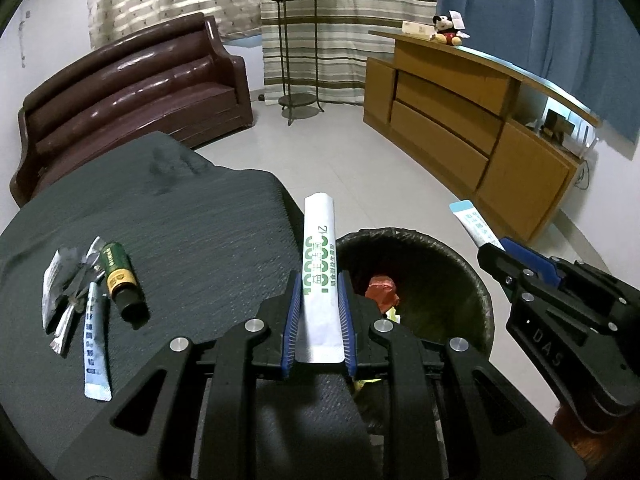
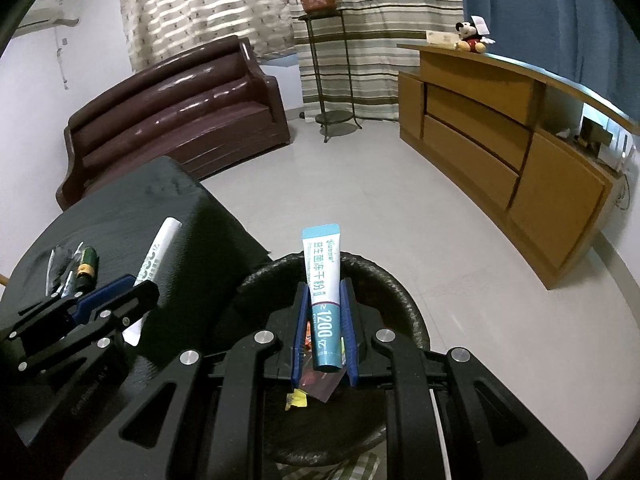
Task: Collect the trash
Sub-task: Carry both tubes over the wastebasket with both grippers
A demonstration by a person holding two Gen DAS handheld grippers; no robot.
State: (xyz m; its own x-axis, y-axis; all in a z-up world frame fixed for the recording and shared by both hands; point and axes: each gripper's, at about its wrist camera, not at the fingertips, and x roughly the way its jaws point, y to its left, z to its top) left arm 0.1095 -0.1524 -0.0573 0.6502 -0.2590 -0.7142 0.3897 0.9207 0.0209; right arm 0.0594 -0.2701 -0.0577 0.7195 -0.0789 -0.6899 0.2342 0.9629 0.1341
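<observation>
My left gripper (image 1: 319,280) is shut on a long white sachet with green print (image 1: 320,252), held at the edge of the dark table beside the black bin (image 1: 448,252). My right gripper (image 2: 324,286) is shut on a white and teal sachet (image 2: 325,280) right over the bin (image 2: 404,292), which holds red and yellow scraps. On the table lie a green and yellow tube (image 1: 120,276), a blue and white sachet (image 1: 95,356) and crumpled grey wrappers (image 1: 68,284). Each gripper shows in the other's view: the right gripper (image 1: 490,250), the left gripper (image 2: 138,286).
A dark textured cloth covers the table (image 1: 192,216). Behind stand a brown leather sofa (image 1: 132,96), a metal plant stand with a potted plant (image 1: 296,48) and a long wooden cabinet (image 1: 472,120) with a plush toy on top. Pale tiled floor lies around the bin.
</observation>
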